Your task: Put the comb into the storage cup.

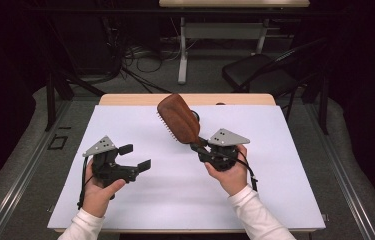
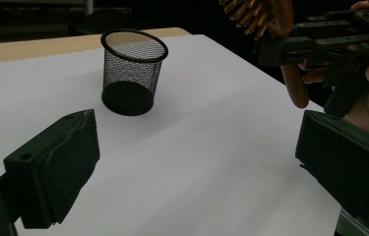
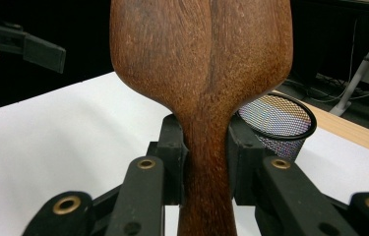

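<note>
One wooden hairbrush (image 3: 206,88) clamped in right tool (image 1: 199,145), left tool (image 1: 135,157) gaping

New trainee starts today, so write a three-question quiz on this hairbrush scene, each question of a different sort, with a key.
1. True or false: the right hand-held gripper is clamped on the handle of the brown wooden paddle hairbrush.
2. Which container stands on the white table sheet? A. black wire-mesh cup B. red plastic bucket C. glass jar
3. Fill in: the jaws of the left hand-held gripper are ____, with nothing between them.

Key: 1 true; 2 A; 3 open.
</note>
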`<state>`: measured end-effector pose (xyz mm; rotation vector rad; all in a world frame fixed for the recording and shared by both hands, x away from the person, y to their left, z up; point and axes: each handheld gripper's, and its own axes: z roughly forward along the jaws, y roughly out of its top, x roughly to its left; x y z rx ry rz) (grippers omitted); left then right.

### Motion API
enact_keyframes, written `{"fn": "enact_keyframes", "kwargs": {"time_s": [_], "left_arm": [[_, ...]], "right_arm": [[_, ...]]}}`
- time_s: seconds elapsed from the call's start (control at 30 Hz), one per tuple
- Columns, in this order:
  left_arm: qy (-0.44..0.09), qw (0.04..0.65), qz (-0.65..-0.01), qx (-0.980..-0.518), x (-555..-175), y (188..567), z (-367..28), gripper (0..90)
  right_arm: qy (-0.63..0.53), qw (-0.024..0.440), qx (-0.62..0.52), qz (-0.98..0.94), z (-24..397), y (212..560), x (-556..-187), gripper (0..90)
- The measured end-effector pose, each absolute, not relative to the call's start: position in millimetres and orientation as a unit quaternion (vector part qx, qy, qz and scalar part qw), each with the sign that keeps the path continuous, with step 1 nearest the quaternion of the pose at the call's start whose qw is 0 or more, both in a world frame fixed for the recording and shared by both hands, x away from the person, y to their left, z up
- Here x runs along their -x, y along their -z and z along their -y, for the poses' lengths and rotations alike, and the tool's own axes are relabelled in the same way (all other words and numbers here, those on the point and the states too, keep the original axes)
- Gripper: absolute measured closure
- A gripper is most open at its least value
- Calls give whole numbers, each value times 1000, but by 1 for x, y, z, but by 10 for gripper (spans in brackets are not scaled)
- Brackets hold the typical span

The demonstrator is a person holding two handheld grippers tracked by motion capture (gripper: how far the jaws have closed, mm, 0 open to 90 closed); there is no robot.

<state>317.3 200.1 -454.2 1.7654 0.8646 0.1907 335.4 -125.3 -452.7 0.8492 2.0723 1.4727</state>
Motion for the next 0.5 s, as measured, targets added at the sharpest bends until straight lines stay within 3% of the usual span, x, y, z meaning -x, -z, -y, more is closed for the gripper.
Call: {"fn": "enact_keyframes", "kwargs": {"time_s": [0.5], "left_arm": [[-57,557,-368,-743,-333,427,-191,31]], "right_arm": [[-535,231,-309,-752,126,454,-335,719]]}}
